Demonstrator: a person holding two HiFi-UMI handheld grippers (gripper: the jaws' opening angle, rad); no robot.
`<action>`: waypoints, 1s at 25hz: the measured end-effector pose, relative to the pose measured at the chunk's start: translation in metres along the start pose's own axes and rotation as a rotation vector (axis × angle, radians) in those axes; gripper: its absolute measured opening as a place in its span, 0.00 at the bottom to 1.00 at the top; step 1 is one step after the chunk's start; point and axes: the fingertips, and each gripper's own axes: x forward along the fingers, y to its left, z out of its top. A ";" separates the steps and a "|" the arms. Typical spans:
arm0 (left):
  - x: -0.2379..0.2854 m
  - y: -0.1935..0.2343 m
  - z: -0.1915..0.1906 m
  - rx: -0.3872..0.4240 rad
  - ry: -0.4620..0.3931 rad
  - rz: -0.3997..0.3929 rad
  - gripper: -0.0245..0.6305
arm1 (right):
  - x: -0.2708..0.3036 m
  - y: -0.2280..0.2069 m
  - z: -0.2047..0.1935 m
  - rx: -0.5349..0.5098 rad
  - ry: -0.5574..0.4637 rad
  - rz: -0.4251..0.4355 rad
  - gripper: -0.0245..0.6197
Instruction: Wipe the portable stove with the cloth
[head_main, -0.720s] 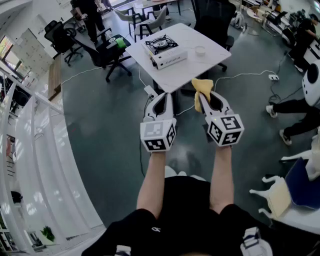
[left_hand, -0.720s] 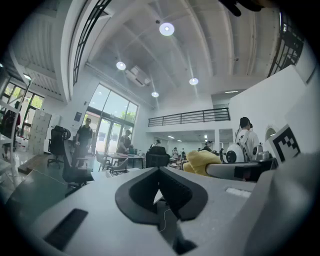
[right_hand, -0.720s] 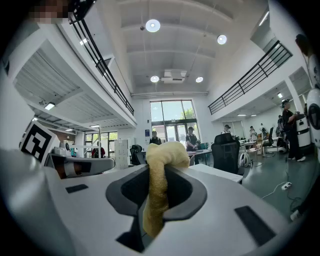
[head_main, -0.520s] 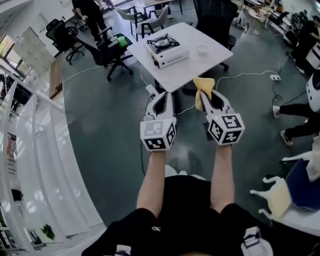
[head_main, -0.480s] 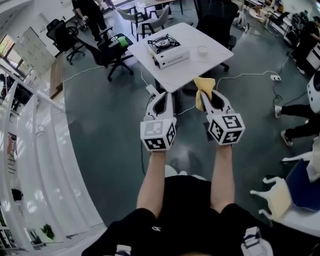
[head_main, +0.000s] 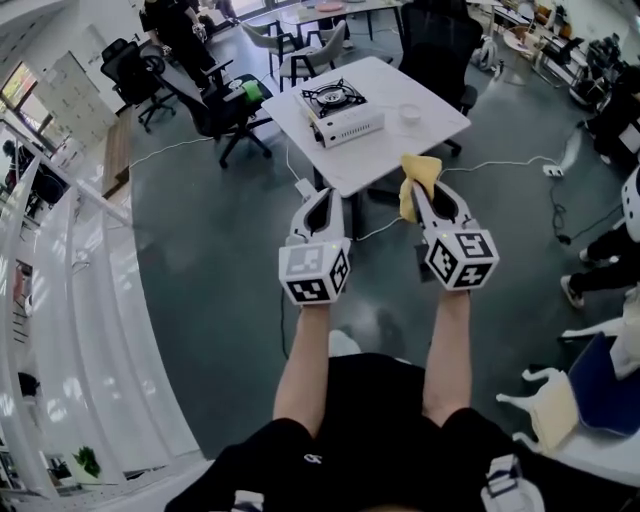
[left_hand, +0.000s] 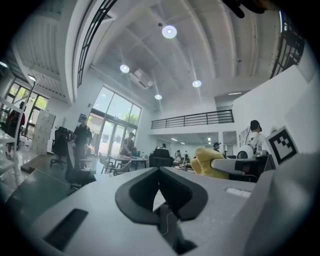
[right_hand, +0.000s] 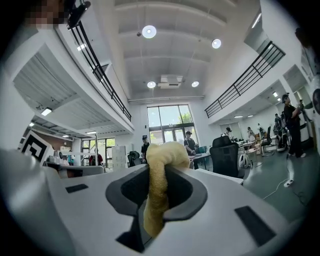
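The portable stove (head_main: 340, 111), white with a black burner, sits on a white square table (head_main: 430, 127) well ahead of me. Both grippers are held out over the floor, short of the table. My right gripper (head_main: 421, 192) is shut on a yellow cloth (head_main: 419, 178), which bunches above the jaws and hangs down between them in the right gripper view (right_hand: 158, 185). My left gripper (head_main: 322, 196) is shut with nothing in it; its jaw tips meet in the left gripper view (left_hand: 160, 171). There the cloth (left_hand: 206, 160) shows off to the right.
A small white round object (head_main: 409, 110) lies on the table right of the stove. Black office chairs (head_main: 225, 110) stand left of and behind the table. Cables and a power strip (head_main: 303, 187) lie on the grey floor. A railing (head_main: 60, 180) runs along the left. People stand further back.
The table and stove have shifted slightly right and nearer in the head view. Both grippers keep their pose, the right still holding the cloth.
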 end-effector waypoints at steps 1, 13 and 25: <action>0.001 0.001 0.001 0.003 -0.001 0.000 0.03 | 0.002 -0.001 0.002 0.013 -0.009 0.002 0.13; 0.032 0.056 0.015 -0.014 -0.031 0.040 0.03 | 0.067 0.009 0.013 -0.006 -0.026 0.055 0.13; 0.151 0.099 -0.018 -0.020 0.049 -0.057 0.03 | 0.172 -0.048 -0.011 0.028 -0.021 -0.057 0.13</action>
